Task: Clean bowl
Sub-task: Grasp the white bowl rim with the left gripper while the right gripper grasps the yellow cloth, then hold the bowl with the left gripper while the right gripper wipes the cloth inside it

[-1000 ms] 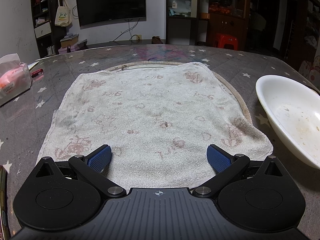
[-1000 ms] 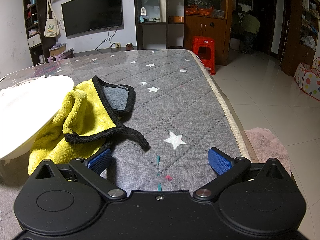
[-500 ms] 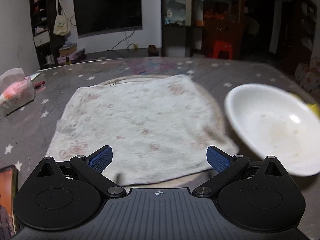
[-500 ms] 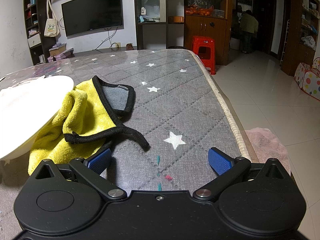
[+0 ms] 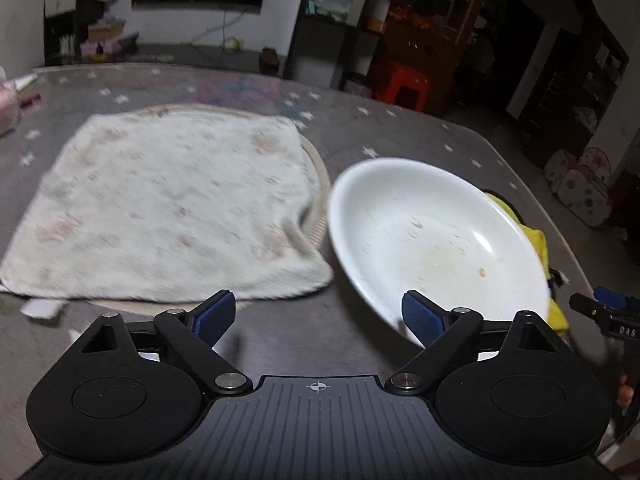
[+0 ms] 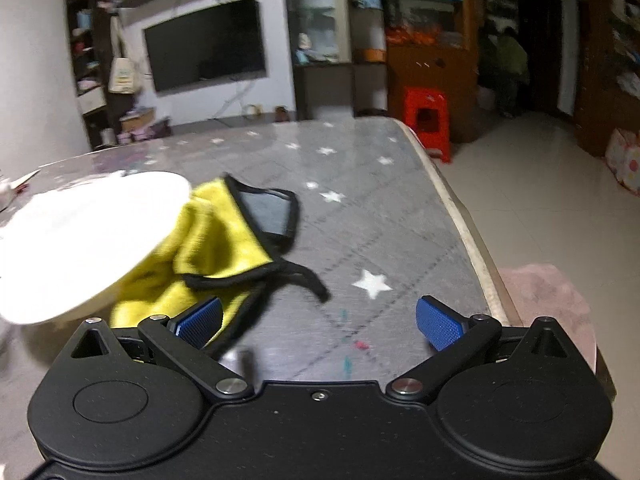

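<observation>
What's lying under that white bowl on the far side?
A yellow cloth with black edging is tucked under the white bowl, sticking out past its rim onto the star-patterned table. How far it reaches beneath is hidden by the bowl.

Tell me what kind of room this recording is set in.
Most likely a home living or dining room: a wall-mounted TV, a cluttered display cabinet, and a star-patterned covered table holding a dirty white bowl.

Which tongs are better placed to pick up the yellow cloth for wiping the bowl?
Right, probably. The right tongs are open with the yellow cloth just ahead of them; the left tongs face the bowl.
</observation>
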`<state>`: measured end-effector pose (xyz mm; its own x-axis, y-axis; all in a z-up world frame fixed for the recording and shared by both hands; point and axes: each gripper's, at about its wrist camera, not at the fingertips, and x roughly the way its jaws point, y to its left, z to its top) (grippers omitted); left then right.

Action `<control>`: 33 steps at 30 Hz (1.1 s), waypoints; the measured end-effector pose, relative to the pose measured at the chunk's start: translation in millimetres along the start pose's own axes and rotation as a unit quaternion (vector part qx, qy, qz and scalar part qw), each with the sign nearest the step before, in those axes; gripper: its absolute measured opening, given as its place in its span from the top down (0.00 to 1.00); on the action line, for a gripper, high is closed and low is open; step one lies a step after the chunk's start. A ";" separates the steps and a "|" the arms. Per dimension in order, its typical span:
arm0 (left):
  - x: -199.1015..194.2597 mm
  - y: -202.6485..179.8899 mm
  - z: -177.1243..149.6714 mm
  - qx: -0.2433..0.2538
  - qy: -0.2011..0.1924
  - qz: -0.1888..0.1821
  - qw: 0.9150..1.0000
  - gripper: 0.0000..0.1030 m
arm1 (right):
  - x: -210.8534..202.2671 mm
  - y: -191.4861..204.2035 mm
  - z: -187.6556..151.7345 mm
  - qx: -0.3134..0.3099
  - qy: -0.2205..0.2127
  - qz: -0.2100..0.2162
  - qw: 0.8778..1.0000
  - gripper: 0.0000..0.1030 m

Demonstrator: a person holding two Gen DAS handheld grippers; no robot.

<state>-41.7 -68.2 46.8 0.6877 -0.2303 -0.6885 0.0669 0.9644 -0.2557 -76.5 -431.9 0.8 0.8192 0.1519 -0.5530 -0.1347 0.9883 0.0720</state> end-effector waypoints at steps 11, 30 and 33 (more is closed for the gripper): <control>24.0 -27.0 -4.5 -0.019 0.033 -0.012 0.999 0.26 | -5.8 49.3 4.0 -0.072 0.006 0.084 0.994 0.00; 33.8 -37.4 -3.1 -0.043 0.058 -0.045 0.996 0.68 | 31.7 67.1 12.0 -0.128 0.023 0.110 0.985 0.27; 33.5 -35.1 -3.5 -0.055 0.060 -0.049 0.995 0.69 | 34.7 66.3 11.4 -0.120 0.024 0.116 0.986 0.31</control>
<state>-23.5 -110.2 30.3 0.5907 -0.3424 -0.7306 0.0445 0.9180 -0.3941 -50.7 -360.9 -4.1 0.7239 0.3668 -0.5843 -0.4484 0.8938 0.0056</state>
